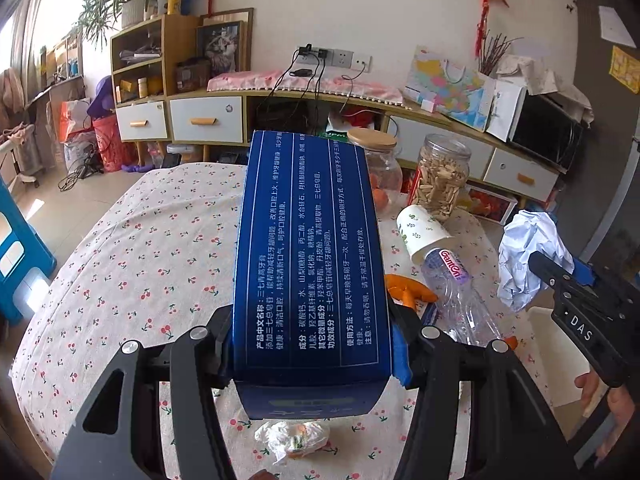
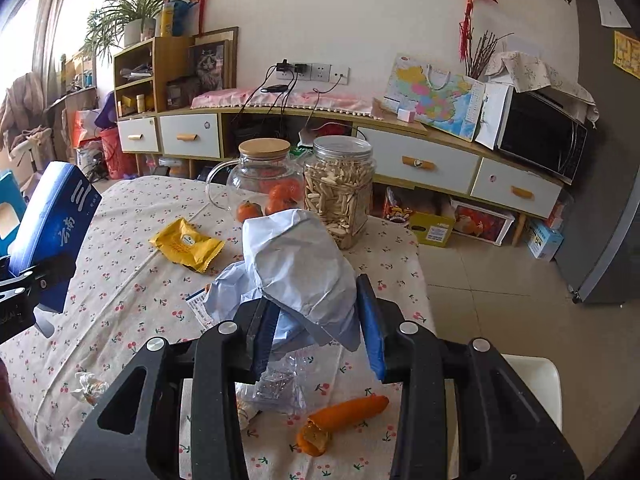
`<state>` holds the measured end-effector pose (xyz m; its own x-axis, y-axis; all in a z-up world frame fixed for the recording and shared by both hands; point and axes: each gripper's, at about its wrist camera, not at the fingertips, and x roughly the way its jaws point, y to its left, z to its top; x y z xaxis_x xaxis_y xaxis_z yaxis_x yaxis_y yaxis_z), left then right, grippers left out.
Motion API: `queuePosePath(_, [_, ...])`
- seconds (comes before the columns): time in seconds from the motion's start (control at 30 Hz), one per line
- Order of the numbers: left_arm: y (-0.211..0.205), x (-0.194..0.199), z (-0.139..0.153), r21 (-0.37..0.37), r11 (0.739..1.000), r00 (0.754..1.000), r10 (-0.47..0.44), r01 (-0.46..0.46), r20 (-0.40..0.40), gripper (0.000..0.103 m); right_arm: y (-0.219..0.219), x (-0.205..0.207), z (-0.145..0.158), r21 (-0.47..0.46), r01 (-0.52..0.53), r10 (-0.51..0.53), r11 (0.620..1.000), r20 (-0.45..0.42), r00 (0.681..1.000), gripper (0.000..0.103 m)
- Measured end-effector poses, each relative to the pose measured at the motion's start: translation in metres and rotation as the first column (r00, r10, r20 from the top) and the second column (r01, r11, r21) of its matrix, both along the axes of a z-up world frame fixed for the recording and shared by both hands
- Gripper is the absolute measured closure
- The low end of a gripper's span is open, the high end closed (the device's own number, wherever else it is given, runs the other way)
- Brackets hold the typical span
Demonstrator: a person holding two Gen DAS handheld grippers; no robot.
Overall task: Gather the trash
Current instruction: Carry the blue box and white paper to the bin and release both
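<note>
Left tongs (image 1: 312,356) are clamping the blue box (image 1: 312,248), lifted over the worktop (image 1: 132,248). Right tongs (image 2: 316,332) are gripping crumpled paper (image 2: 304,264); peel (image 2: 344,420) is lying at 6 o'clock below.

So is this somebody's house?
Most likely a home's living or dining room. A table with a cherry-print cloth holds snack jars, and along the wall stand a drawer cabinet, a microwave and a potted plant.
</note>
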<state>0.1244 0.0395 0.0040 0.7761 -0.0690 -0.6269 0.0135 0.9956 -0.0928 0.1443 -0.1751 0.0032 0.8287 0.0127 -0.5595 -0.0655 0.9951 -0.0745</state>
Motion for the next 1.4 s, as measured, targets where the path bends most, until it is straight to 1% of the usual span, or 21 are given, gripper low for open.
queuePosePath(0.1, [-0.015, 0.002, 0.0, -0.006, 1.0, 1.0, -0.019, 0.019, 0.002, 0.047, -0.012, -0.002, 0.001, 0.015, 0.022, -0.022, 1.0, 0.01, 1.0, 0.067])
queuePosePath(0.33, [-0.05, 0.007, 0.002, -0.007, 0.997, 0.997, -0.076, 0.076, 0.002, 0.047, -0.039, -0.011, 0.003, 0.012, 0.083, -0.083, 0.997, 0.033, 0.996, 0.067])
queuePosePath(0.57, [-0.085, 0.006, 0.001, -0.007, 0.989, 0.99, -0.144, 0.144, 0.001, 0.047, -0.091, -0.021, 0.002, 0.016, 0.194, -0.194, 0.981, 0.038, 0.98, 0.067])
queuePosePath(0.7, [-0.105, 0.009, -0.001, -0.013, 0.984, 0.984, -0.18, 0.18, -0.006, 0.047, -0.123, -0.026, -0.002, 0.032, 0.27, -0.27, 0.962, 0.016, 0.963, 0.067])
queuePosePath(0.87, [-0.136, 0.011, -0.004, -0.02, 0.972, 0.972, -0.235, 0.234, -0.018, 0.047, -0.163, -0.033, -0.008, 0.043, 0.381, -0.381, 0.924, -0.018, 0.924, 0.067])
queuePosePath(1.03, [-0.171, 0.011, -0.009, -0.02, 0.956, 0.956, -0.293, 0.292, -0.031, 0.047, -0.201, -0.04, -0.017, 0.067, 0.482, -0.477, 0.873, -0.082, 0.875, 0.066])
queuePosePath(1.23, [-0.215, 0.012, -0.013, -0.017, 0.931, 0.93, -0.364, 0.363, -0.047, 0.047, -0.236, -0.053, -0.021, 0.065, 0.577, -0.568, 0.814, -0.116, 0.815, 0.065])
queuePosePath(1.27, [-0.224, 0.012, -0.014, -0.015, 0.926, 0.925, -0.377, 0.377, -0.05, 0.047, -0.242, -0.055, -0.022, 0.062, 0.594, -0.585, 0.802, -0.12, 0.802, 0.064])
queuePosePath(1.3, [-0.232, 0.012, -0.015, -0.013, 0.921, 0.92, -0.389, 0.389, -0.052, 0.047, -0.248, -0.059, -0.022, 0.064, 0.612, -0.602, 0.788, -0.122, 0.789, 0.057])
queuePosePath(1.33, [-0.24, 0.012, -0.016, -0.012, 0.915, 0.914, -0.403, 0.403, -0.054, 0.047, -0.254, -0.063, -0.022, 0.075, 0.628, -0.618, 0.775, -0.121, 0.777, 0.053])
queuePosePath(1.4, [-0.256, 0.012, -0.018, -0.009, 0.904, 0.902, -0.428, 0.428, -0.059, 0.047, -0.263, -0.069, -0.02, 0.087, 0.656, -0.647, 0.749, -0.115, 0.754, 0.039])
